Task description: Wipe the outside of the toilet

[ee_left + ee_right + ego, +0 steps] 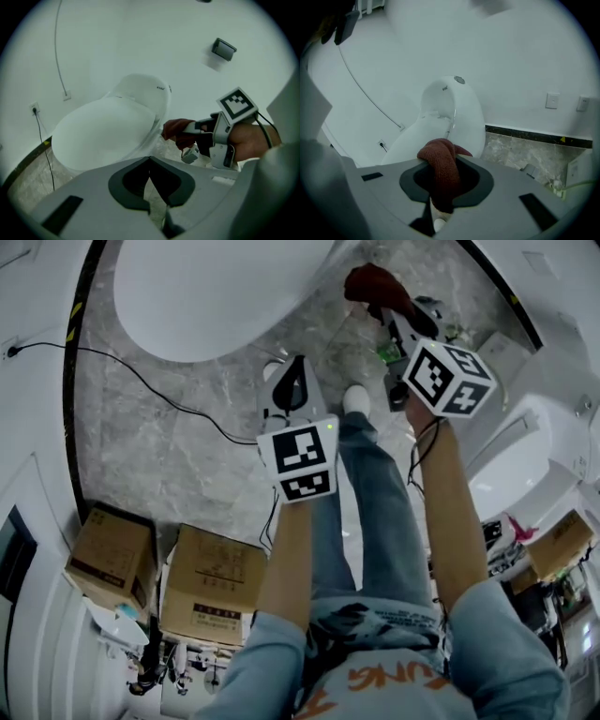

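Cloth (pixel 439 171), soft and limp, sits pinched mid-fold in my right tool (pixel 444 161), the slick, rigid toilet (pixel 457 115) just ahead; my left tool (pixel 150 161) is closed, empty.

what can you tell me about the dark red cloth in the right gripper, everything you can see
The cloth is dark red and soft, with a looped, towel-like weave, bunched into folds. The jaws of the right gripper are shut on it: a rounded hump bulges past the tips and a strip runs back between the pads. It is held in the air close to the white toilet; in the head view it seems not to touch it.
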A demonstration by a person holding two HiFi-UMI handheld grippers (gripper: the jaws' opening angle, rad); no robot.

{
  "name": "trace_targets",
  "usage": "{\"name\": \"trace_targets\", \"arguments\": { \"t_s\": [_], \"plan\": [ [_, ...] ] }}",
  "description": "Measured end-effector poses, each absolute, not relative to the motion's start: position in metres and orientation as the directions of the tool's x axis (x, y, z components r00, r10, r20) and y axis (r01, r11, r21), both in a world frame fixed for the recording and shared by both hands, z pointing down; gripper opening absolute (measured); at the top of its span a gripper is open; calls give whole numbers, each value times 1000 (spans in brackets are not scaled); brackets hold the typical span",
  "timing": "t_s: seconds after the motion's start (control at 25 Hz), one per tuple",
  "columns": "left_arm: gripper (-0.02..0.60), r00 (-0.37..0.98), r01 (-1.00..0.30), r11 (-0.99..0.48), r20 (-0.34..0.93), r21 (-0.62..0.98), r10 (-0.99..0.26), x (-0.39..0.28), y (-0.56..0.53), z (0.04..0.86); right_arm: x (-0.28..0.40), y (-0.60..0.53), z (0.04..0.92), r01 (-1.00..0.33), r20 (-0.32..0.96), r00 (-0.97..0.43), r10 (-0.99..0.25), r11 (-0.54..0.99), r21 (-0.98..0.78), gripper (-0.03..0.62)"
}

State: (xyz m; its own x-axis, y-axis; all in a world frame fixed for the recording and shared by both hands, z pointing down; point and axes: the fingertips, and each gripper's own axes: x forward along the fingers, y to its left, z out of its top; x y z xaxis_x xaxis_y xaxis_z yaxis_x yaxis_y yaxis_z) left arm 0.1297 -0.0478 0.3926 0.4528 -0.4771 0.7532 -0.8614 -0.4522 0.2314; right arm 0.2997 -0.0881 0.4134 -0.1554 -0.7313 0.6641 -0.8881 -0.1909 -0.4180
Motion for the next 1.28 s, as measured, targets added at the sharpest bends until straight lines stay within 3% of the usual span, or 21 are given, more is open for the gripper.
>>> {"name": "trace_targets", "arguments": {
  "t_s": [0.12,0.6,0.92,1.28],
  "plan": [
    [0,481,-833,-506,746,224,-461,136,-53,394,301,-107,422,-892,666,-134,-734,-204,-404,58],
    [0,455,-844,-497,758,200,-468,100,-84,411,281,-138,472,-911,728,-124,-674,-214,-353,58],
    [0,415,-880,-433,760,196,-500,75,-75,420,246,-120,502,-986,835,-164,-526,115,-121,58],
    [0,343,-933,-294,752,205,-562,48,-27,421,206,-92,516,-902,873,-219,-435,431,-12,58]
  ]
}}
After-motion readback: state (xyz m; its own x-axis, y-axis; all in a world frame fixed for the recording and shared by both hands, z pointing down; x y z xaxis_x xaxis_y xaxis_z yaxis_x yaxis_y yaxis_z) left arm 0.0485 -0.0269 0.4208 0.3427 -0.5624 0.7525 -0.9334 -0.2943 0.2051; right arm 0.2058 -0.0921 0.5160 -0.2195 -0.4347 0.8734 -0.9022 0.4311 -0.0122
